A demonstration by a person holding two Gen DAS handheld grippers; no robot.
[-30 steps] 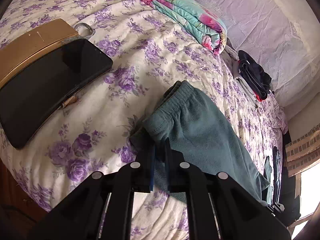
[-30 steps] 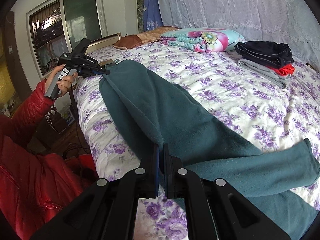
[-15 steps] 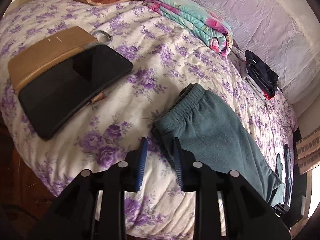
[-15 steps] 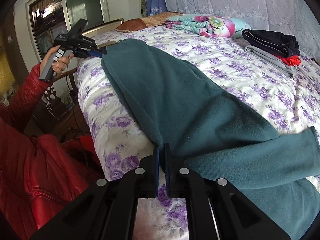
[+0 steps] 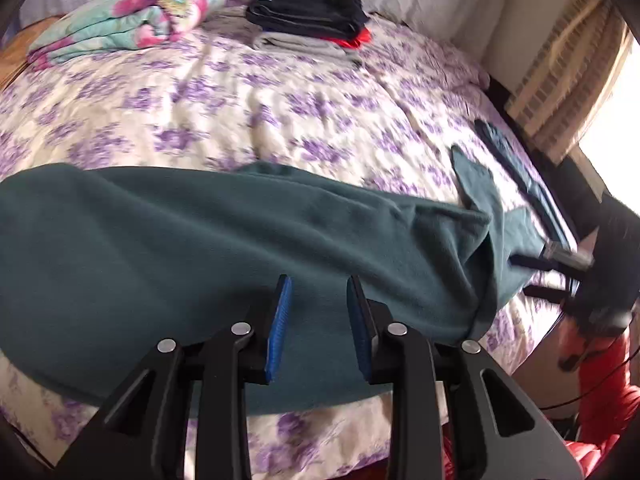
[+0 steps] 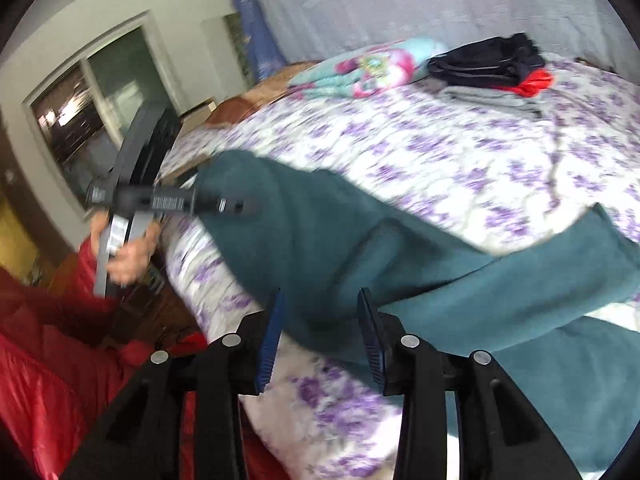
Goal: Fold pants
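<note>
Teal fleece pants lie stretched along the near edge of a purple-flowered bedspread, one leg crossing the other. My left gripper hovers open over the middle of the pants with nothing between its blue pads. It also shows in the right wrist view as the left gripper, held in a hand over the pants' far end. The right gripper has its jaws opening; pants fabric lies between the pads, which no longer press on it. Blurred at the left wrist view's right edge is the right gripper.
A folded floral quilt and a stack of folded black, grey and red clothes sit at the bed's far side. A dark garment lies near the foot. A red sleeve is beside the bed edge; a window stands behind.
Both grippers were shut on the pants and have opened and let go. The left one swung away from the waistband to above the pants' middle; the right one rolled and pulled back slightly.
</note>
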